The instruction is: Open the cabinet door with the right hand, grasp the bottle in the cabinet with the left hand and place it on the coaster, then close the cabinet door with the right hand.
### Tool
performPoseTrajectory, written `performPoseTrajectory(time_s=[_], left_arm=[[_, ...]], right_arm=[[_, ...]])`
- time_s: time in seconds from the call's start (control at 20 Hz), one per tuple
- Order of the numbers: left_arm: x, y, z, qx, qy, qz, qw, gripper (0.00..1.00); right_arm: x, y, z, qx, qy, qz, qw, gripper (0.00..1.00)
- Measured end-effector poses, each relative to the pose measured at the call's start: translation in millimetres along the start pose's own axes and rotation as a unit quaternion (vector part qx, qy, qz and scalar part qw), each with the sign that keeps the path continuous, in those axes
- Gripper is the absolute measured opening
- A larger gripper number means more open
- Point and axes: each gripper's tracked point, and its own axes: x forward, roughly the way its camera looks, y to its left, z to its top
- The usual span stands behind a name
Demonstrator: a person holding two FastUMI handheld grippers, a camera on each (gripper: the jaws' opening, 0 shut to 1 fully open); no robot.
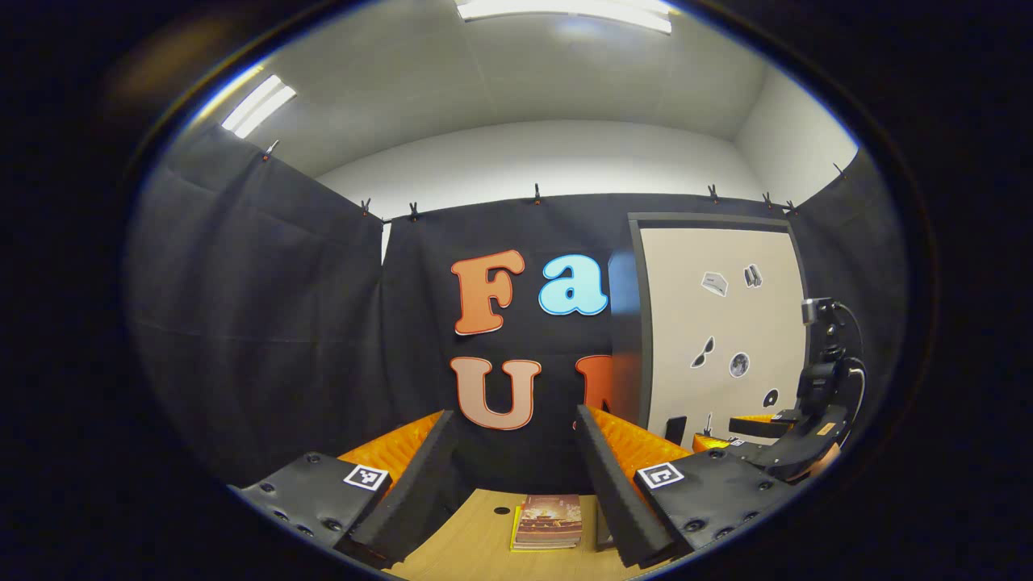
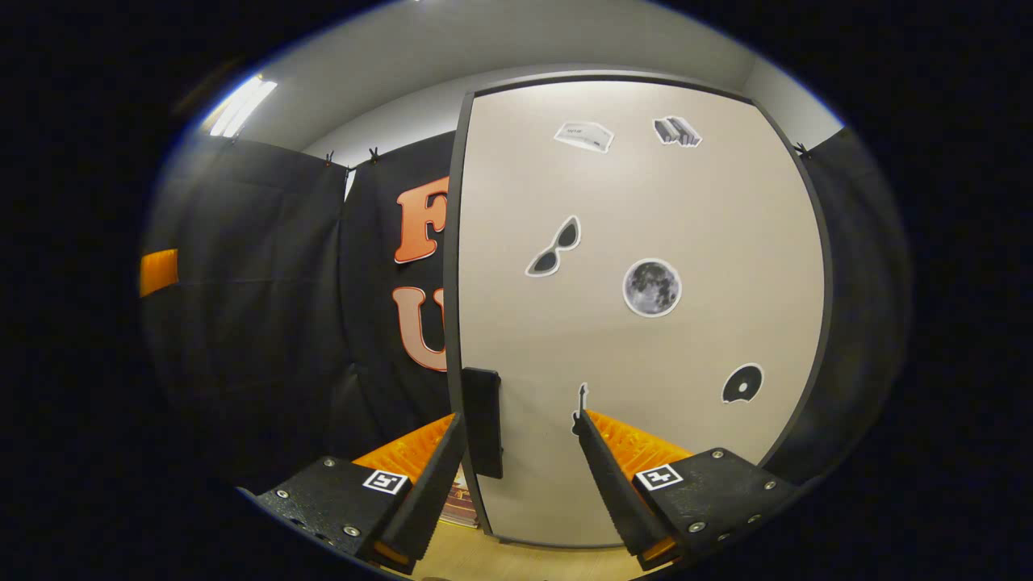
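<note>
Step 1, door not yet opened: right gripper (image 2: 516,468) lined up on the handle.

Right fingers spread, empty; the dark rectangular handle (image 2: 483,421) sits just inside the left finger, on the closed beige cabinet door (image 2: 646,355) ahead. Left gripper (image 1: 512,476) spread, idle over the wooden table (image 1: 476,549). Bottle presumably behind the door. Next: pinch the handle, pull.

Recording booth, black cloth wall (image 1: 266,323), cabinet door (image 2: 646,323)

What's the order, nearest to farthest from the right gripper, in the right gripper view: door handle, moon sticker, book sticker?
From the right gripper:
1. Door handle, low on the door's left edge.
2. Moon sticker, mid-door, right of centre.
3. Book sticker, top right of the door.
</note>
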Motion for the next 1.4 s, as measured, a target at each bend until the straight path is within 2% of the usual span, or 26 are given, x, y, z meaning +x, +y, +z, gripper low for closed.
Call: performPoseTrajectory(time_s=[0.15,0.3,0.35,0.4,0.5,0.55,0.6,0.7,0.75,0.8,0.9,0.95,1.1,1.25,1.3,1.35,1.4], left_arm=[[1,11,-11,0.000,0.011,0.006,1.000,0.93],[1,20,-17,0.005,0.016,0.013,1.000,0.93],[2,23,-18,0.006,0.017,0.015,1.000,0.93],[1,25,-20,0.007,0.018,0.018,1.000,0.93],[0,28,-23,0.008,0.022,0.020,1.000,1.00],[1,30,-25,0.007,0.024,0.020,0.999,0.93],[0,31,-28,0.005,0.027,0.020,0.999,0.93],[2,30,-33,0.000,0.032,0.017,0.999,0.93],[2,29,-35,-0.001,0.035,0.016,0.999,0.96],[4,30,-38,-0.003,0.038,0.015,0.999,0.99],[5,28,-43,-0.004,0.040,0.012,0.999,0.96],[7,26,-45,-0.006,0.041,0.010,0.999,1.00],[17,18,-52,-0.012,0.040,-0.002,0.999,0.96],[14,-3,-60,-0.008,0.045,-0.019,0.999,0.96],[13,-12,-65,-0.009,0.048,-0.028,0.998,0.93],[14,-24,-67,-0.010,0.050,-0.040,0.998,0.97],[16,-33,-70,-0.010,0.051,-0.050,0.997,0.96]], right_arm=[[24,14,-20,0.010,0.027,0.004,1.000,0.85],[42,16,-30,0.011,0.038,-0.008,0.999,0.84],[47,14,-33,0.012,0.040,-0.014,0.999,0.76],[51,16,-36,0.016,0.044,-0.014,0.999,0.73],[57,19,-40,0.024,0.050,-0.015,0.998,0.64],[60,21,-42,0.026,0.054,-0.016,0.998,0.58],[63,23,-46,0.028,0.059,-0.013,0.998,0.55],[66,25,-51,0.037,0.064,-0.018,0.997,0.41],[67,25,-52,0.035,0.062,-0.022,0.997,0.36],[65,25,-52,0.033,0.062,-0.023,0.997,0.34],[61,28,-50,0.035,0.067,-0.013,0.997,0.29],[58,30,-50,0.038,0.069,-0.005,0.997,0.23],[38,37,-49,0.049,0.073,0.026,0.996,0.22],[-14,38,-53,0.043,0.053,0.060,0.996,0.22],[-33,37,-53,0.040,0.040,0.070,0.996,0.22],[-51,33,-55,0.042,0.033,0.077,0.996,0.22],[-68,28,-57,0.047,0.032,0.084,0.995,0.22]])
